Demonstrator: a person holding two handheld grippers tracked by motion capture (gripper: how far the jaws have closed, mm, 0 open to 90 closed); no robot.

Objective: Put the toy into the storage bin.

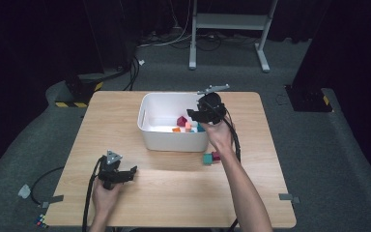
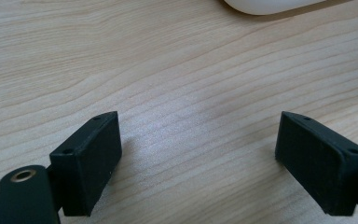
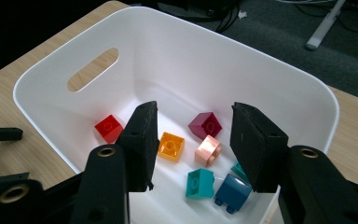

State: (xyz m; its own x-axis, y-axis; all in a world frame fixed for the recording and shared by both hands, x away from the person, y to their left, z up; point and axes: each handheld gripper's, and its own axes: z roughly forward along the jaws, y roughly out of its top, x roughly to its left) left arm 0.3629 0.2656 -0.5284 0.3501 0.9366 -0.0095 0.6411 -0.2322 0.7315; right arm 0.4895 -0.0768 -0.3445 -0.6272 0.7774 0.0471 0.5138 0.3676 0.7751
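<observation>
A white bin (image 1: 147, 135) (image 3: 270, 70) stands at the table's middle back and holds several toy bricks: red (image 3: 108, 128), orange (image 3: 171, 145), maroon (image 3: 205, 124), pink (image 3: 208, 150), teal (image 3: 199, 182) and blue (image 3: 232, 192). My right gripper (image 1: 196, 115) (image 3: 193, 142) hovers over the bin's right side, open, with nothing between its jaws. On the table just right of the bin's front lie a teal brick (image 1: 206, 158) and a maroon brick (image 1: 216, 156). My left gripper (image 1: 133, 170) (image 2: 198, 154) rests low over bare wood at the front left, open and holding nothing.
The wooden table (image 1: 174, 193) has free room across its front and left. The bin's corner (image 2: 270, 5) lies ahead of the left gripper. A metal stand (image 1: 227, 21) and cables sit on the floor behind the table. Small objects (image 1: 25, 191) lie on the floor at left.
</observation>
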